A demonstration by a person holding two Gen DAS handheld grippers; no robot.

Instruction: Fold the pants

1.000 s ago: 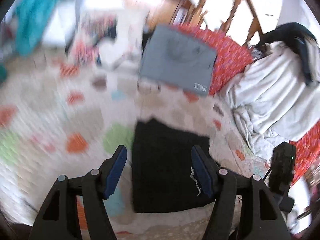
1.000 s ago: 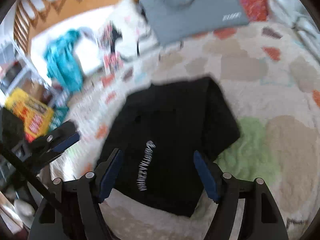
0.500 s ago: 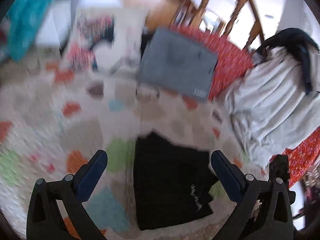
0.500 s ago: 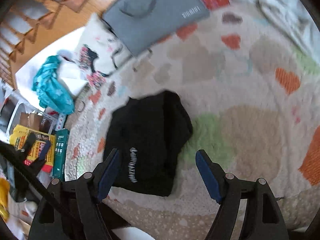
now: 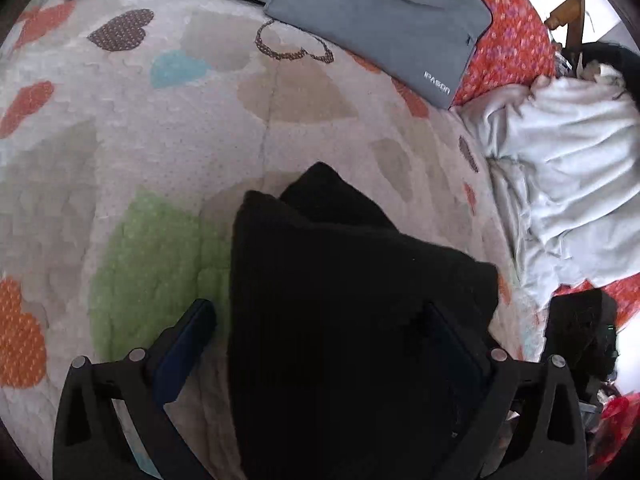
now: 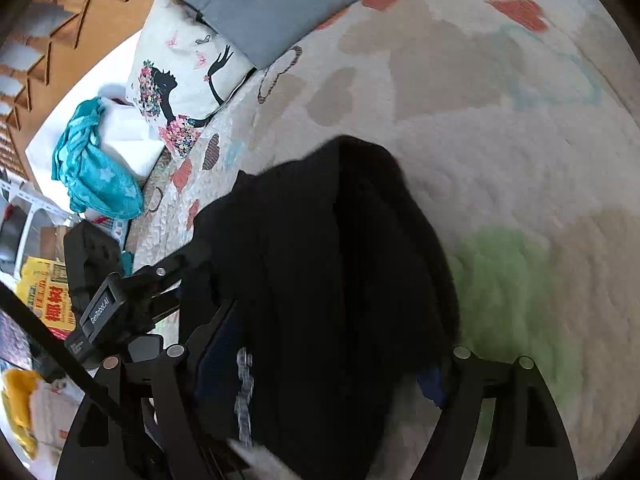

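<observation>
The black pants (image 5: 340, 280) lie folded in a thick bundle on the heart-patterned quilt (image 5: 180, 128). They also show in the right wrist view (image 6: 328, 264), with white lettering near the bottom. My left gripper (image 5: 320, 332) is open, its fingers (image 5: 188, 336) spread on both sides of the bundle, low over it. My right gripper (image 6: 328, 348) is open too, fingers either side of the bundle from the other end. The left gripper's body shows in the right wrist view (image 6: 104, 304).
A grey laptop sleeve (image 5: 380, 16) lies at the far side on a red cloth (image 5: 516, 36). A crumpled pale sheet (image 5: 568, 180) is to the right. A printed pillow (image 6: 180, 80), a teal cloth (image 6: 92, 168) and yellow packaging (image 6: 44, 292) sit off the quilt's edge.
Both grippers have dropped from well above the pants down close to them. The bundle now fills the space between each pair of open fingers.
</observation>
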